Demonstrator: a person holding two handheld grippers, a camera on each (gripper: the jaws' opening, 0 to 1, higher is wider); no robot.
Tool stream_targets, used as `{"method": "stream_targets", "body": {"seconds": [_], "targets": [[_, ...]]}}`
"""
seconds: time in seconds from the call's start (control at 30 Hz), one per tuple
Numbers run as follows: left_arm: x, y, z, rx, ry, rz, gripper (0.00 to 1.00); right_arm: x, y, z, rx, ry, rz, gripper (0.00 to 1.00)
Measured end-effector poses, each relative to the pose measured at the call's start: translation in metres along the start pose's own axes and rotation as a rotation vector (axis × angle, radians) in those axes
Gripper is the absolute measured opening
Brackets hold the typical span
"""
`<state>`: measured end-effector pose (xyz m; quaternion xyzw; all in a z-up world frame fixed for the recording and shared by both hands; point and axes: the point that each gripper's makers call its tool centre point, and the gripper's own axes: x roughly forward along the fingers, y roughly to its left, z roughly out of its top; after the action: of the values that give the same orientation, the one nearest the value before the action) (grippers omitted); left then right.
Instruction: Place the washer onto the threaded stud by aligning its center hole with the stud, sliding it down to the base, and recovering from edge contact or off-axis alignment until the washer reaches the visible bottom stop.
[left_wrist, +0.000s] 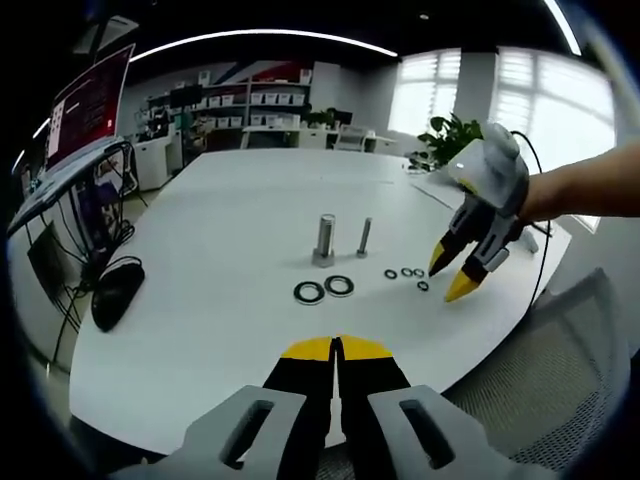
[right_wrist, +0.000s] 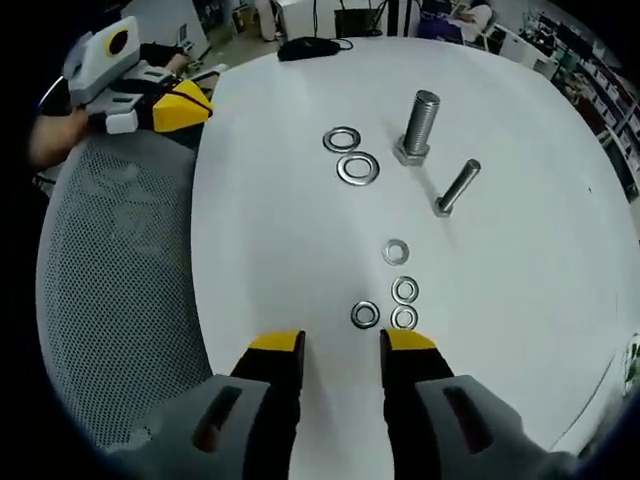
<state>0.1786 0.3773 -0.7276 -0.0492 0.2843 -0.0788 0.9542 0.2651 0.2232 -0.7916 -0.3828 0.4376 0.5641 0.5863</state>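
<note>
We open with our right gripper (right_wrist: 341, 347), yellow-tipped jaws spread and empty, hovering just short of a cluster of four small silver steel washers (right_wrist: 365, 314). The nearest one sits right in front of the gap between the jaws; two more lie beside it, and the fourth lies a little farther on, toward the studs.

Beyond that cluster, the slim silver threaded stud (right_wrist: 458, 187) stands on the white round table (right_wrist: 270, 240), its shank bare from top to base. Just past it rises the thick silver hex-based bolt (right_wrist: 420, 126), bare as well, and beside that bolt lie two large flat silver washers (right_wrist: 357, 167), touching each other.

In the left gripper view, our left gripper (left_wrist: 337, 345) waits well back from the slim stud at the table's near edge, its jaws pressed together on nothing.

So, as we judge it, nothing is seated yet: the pick-up, the alignment over the stud and the slide down to the base all remain.
</note>
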Motion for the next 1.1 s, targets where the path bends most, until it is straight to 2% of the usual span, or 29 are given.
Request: {"method": "stream_targets", "body": {"seconds": [0.23, 0.37, 0.4, 0.6, 0.83, 1.1], "targets": [[0.0, -0.001, 0.001, 0.0, -0.007, -0.001, 0.0, 0.005, -0.004, 0.001, -0.038, 0.029, -0.005, 0.31], [-0.001, -0.001, 0.002, 0.0, -0.011, -0.002, 0.0, 0.009, -0.002, -0.002, -0.08, 0.063, -0.002, 0.3], [-0.001, -0.001, 0.002, 0.0, -0.012, -0.003, 0.0, 0.008, -0.005, 0.0, -0.103, 0.057, -0.019, 0.28], [0.0, -0.001, 0.003, -0.002, -0.019, -0.005, 0.0, 0.008, -0.008, 0.004, -0.081, 0.066, -0.015, 0.27], [0.0, -0.001, 0.004, -0.01, -0.025, -0.003, 0.0, 0.01, -0.009, 0.005, -0.134, 0.106, -0.01, 0.27], [0.0, -0.006, 0.002, -0.011, -0.015, -0.025, 0.0, 0.009, -0.011, 0.005, -0.117, 0.11, -0.014, 0.24]]}}
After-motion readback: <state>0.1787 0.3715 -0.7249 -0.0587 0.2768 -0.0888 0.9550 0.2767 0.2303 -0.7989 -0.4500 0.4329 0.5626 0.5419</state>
